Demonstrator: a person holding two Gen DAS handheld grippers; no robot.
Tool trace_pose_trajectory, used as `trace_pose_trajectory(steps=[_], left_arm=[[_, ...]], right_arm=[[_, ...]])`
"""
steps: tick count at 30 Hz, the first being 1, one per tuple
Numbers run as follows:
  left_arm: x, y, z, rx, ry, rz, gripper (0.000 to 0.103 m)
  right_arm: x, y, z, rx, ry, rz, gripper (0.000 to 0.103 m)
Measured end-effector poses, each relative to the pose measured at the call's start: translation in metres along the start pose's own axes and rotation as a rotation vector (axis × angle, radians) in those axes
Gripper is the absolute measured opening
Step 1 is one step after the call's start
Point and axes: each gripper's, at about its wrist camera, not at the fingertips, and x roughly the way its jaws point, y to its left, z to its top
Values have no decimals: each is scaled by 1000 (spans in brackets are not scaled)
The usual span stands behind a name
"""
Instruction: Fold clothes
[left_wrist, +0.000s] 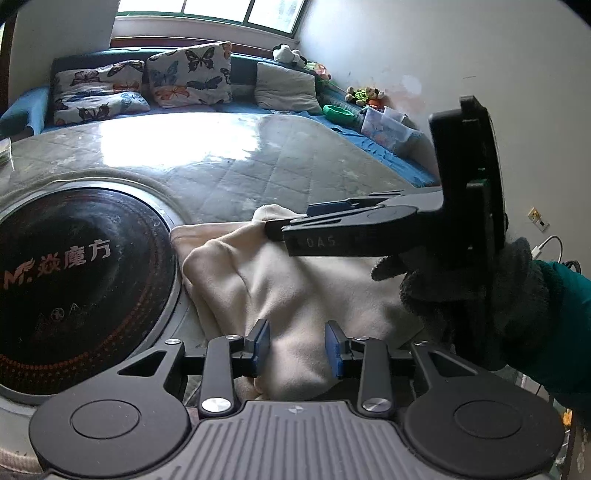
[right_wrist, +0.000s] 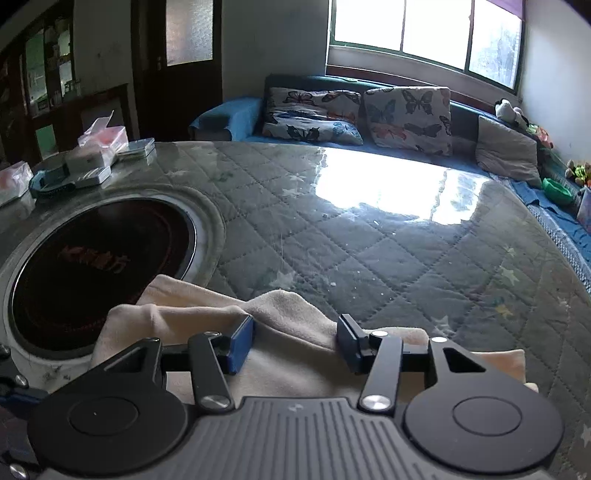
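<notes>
- Quilted table cover (right_wrist: 369, 258) is seen bearing the cream garment (left_wrist: 295, 288), bunched beside the round cooktop (left_wrist: 74, 280); folding is judged barely begun.
- Right gripper (right_wrist: 295, 343) is held wide open, gripping nothing, over the cloth's rumpled edge.
- Left gripper (left_wrist: 297, 347) is likewise spread, empty, above the garment.

The garment (left_wrist: 295, 291) is plain cream, lying on a grey-green quilted table cover (right_wrist: 369, 258) stitched in diamonds with pale stars. The round cooktop (left_wrist: 74, 288) is black with orange rings and lettering, and both grippers are black with blue pads (right_wrist: 242, 345). Behind, 2 white cushions (right_wrist: 406, 114) carry blue, orange and black butterflies on a blue sofa (right_wrist: 236, 114).
</notes>
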Motion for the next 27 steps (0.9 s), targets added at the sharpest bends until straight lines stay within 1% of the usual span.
trace_pose_trajectory(steps=[4,8,11,15,19,22,26,27], left_arm=[[-6,0,0,-15,-17,7,36],[-11,2,6,-26,-45,49,36],[-8,5,14,-56,-57,75,36],[3,15,26,-107,-54,106,34],[16,24,36,-126,-43,148,34],[25,31,38,-140,-34,175,34],[33,39,40,-153,-27,209,33],[34,41,40,-153,-26,215,35]], right_arm=[[-14,-8,-1,18,-21,7,52],[-44,-23,-9,57,-49,-9,52],[-67,-34,-23,83,-56,-6,52],[-95,-41,-51,84,-52,-19,52],[-107,-45,-72,94,-46,-36,52],[-107,-47,-84,105,-32,-44,51],[-105,-51,-90,134,-22,-25,51],[-107,-50,-89,131,-20,-25,51]])
